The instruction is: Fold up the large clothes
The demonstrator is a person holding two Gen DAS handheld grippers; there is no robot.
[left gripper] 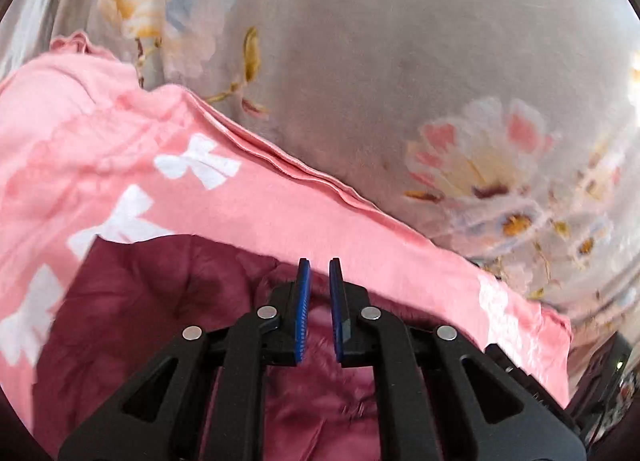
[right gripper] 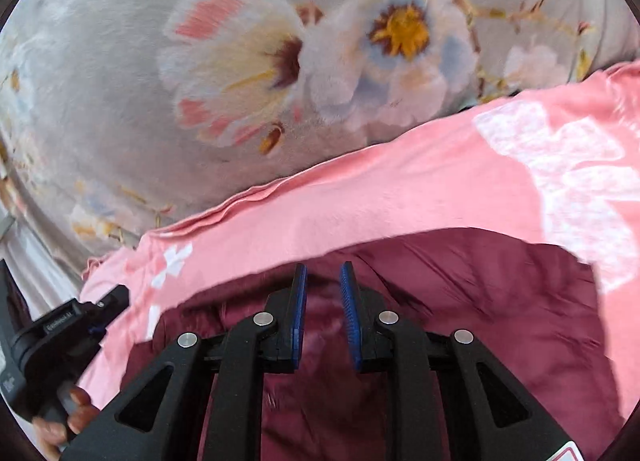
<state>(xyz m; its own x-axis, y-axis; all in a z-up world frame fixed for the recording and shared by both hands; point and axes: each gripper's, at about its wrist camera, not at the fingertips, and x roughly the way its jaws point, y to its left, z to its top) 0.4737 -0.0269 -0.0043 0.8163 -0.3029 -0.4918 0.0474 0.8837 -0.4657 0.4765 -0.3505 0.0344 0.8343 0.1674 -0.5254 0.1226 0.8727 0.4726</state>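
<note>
Left wrist view: the left tool (left gripper: pixel 319 261) is nearest the camera. Its blue pads (left gripper: pixel 303 309) stand a narrow gap apart, and maroon cloth shows through that gap. Whether they pinch it cannot be told. The maroon garment (left gripper: pixel 160 301) lies directly under and to the left of the tool, creased and faintly glossy. Judged from the sheen, it is a light, slippery, soft fabric. The pink garment with white bows (left gripper: pixel 248 205) lies just ahead of the tool tips, with a stacked, layered edge along its far side. Beyond it spreads the floral bedsheet (left gripper: pixel 380 61).

Right wrist view: the right tool (right gripper: pixel 323 267) has its pads (right gripper: pixel 349 313) slightly apart over the same maroon garment (right gripper: pixel 480 321); no clamp is confirmed. The pink garment (right gripper: pixel 400 197) runs ahead of the tips, touching the maroon edge. The left tool (right gripper: pixel 60 337) and the hand (right gripper: pixel 76 409) holding it appear at lower left.

Handling: both fabrics are limp and sag when lifted. Take hold at a hem or corner, gathering all layers, since the glossy cloth may slide from the pads.
</note>
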